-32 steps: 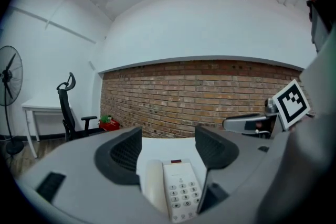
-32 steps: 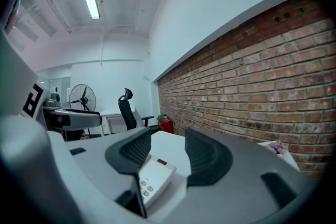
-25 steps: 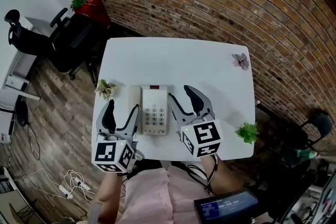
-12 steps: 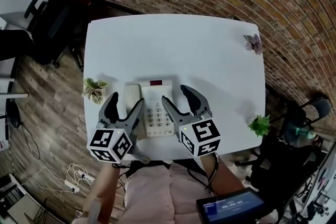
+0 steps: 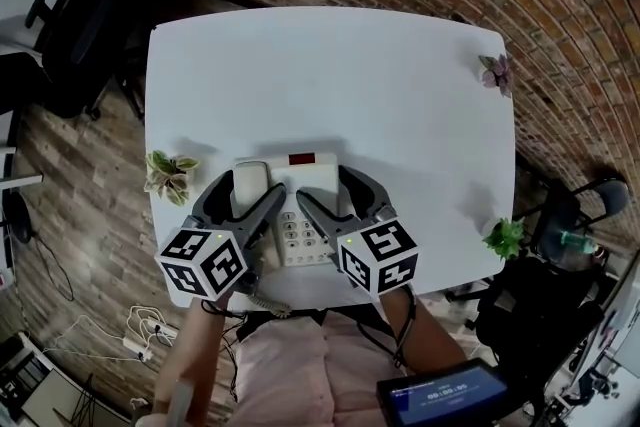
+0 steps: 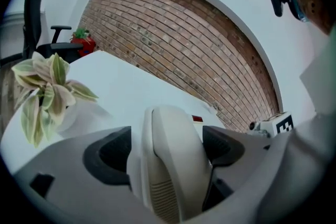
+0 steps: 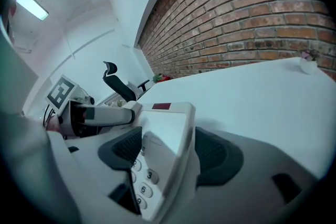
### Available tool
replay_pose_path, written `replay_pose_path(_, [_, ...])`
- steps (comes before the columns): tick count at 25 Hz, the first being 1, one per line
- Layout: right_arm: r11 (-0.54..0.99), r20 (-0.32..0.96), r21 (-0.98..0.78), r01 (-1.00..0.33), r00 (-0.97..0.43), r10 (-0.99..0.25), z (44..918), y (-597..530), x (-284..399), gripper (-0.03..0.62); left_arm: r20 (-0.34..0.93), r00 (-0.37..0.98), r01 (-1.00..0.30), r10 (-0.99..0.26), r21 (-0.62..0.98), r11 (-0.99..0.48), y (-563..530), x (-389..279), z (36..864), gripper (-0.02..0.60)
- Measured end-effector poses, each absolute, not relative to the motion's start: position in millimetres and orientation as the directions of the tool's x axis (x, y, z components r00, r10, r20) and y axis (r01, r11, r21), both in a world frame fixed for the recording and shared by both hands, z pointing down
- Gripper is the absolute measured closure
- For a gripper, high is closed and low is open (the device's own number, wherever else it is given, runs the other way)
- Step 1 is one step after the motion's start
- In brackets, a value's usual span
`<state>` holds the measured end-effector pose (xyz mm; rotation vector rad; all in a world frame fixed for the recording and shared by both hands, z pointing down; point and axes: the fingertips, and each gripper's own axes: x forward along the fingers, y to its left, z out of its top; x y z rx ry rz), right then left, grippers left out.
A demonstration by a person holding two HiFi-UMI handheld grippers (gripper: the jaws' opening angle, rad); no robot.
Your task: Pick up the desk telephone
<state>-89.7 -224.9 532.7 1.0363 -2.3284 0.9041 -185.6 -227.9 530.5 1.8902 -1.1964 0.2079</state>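
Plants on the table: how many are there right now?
3. A variegated plant at the table's left edge, beside the phone; a purple plant at the far right corner; a green plant at the near right edge. None seems hidden.

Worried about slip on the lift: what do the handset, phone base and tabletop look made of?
Handset: cream moulded plastic, smooth, soft sheen, ribbed grille at one end. Phone base: likely the same plastic, glossier, reflecting light. Tabletop: white, matte, even; laminate or painted board, cannot tell.
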Motion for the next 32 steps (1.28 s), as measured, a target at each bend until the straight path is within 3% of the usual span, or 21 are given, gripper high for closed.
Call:
replay_pose_path(9, [0.515, 0.580, -0.462, -0.722, -0.685, -0.440, 537, -228, -94, 0.268, 0.505, 0.649, -0.677, -0.569, 0.725, -0.128, -228, -175, 540, 0.173])
replay_pose_path(16, [0.534, 0.565, -0.466, -0.705, -0.702, -0.434, 538, -227, -93, 0.278, 0.488, 0.703, -0.651, -0.517, 0.734, -0.193, -230, -169, 541, 0.172])
replay_pose_path(22, [0.572, 0.546, -0.447, -0.688, -0.716, -0.435, 529, -225, -95, 0.270, 0.469, 0.656, -0.702, -0.592, 0.667, -0.250, -225, -173, 526, 0.178])
replay_pose_path(32, [0.597, 0.472, -0.534, -0.598, -0.797, -0.376, 515, -212, -98, 0.200, 0.351, 0.553, -0.795, -0.756, 0.493, -0.353, -204, -180, 487, 0.213])
